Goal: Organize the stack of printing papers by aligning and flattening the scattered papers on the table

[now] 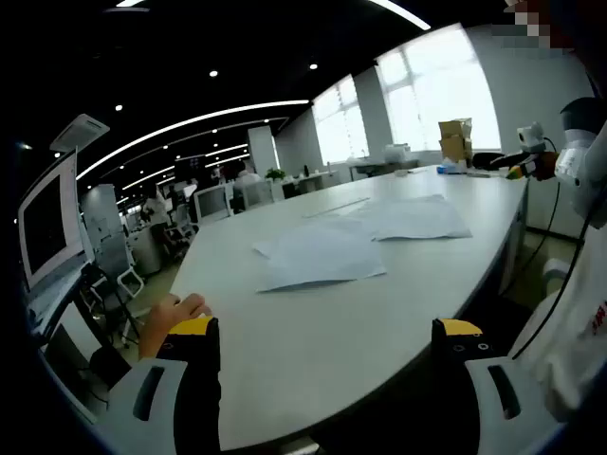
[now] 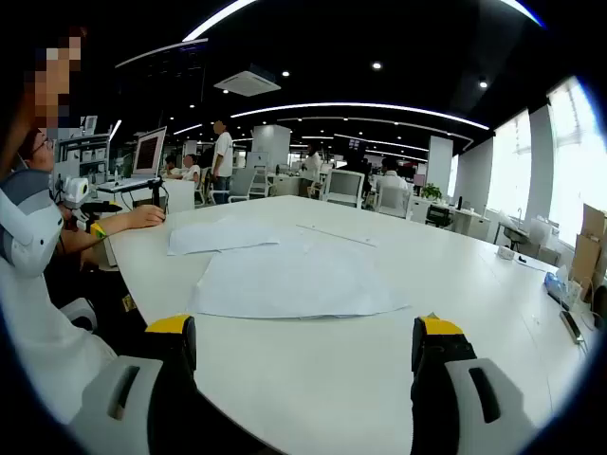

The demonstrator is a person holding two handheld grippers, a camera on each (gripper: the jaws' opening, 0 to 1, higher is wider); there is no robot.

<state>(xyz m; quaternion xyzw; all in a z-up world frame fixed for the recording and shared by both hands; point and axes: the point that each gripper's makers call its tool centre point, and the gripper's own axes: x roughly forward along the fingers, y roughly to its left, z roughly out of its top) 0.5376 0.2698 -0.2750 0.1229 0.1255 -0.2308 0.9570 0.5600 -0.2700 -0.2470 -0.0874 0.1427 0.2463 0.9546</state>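
Scattered white printing papers lie on the big white table (image 1: pixel 398 313). In the left gripper view a loose pile (image 1: pixel 318 254) sits mid-table, with more sheets (image 1: pixel 417 216) beyond it to the right. My left gripper (image 1: pixel 327 332) hovers over the near table edge, open and holding nothing. In the right gripper view a wide, uneven pile (image 2: pixel 294 280) lies just ahead, and further sheets (image 2: pixel 220 237) lie behind it to the left. My right gripper (image 2: pixel 305 327) is open, short of that pile and not touching it.
A hand (image 1: pixel 175 313) rests on the table edge beside my left jaw. A person (image 2: pixel 38 237) in white is at the left with a hand (image 2: pixel 142 218) on the table. A monitor (image 1: pixel 47 223) stands close by on the left. Cardboard boxes (image 1: pixel 455 137) and small items sit at the far end.
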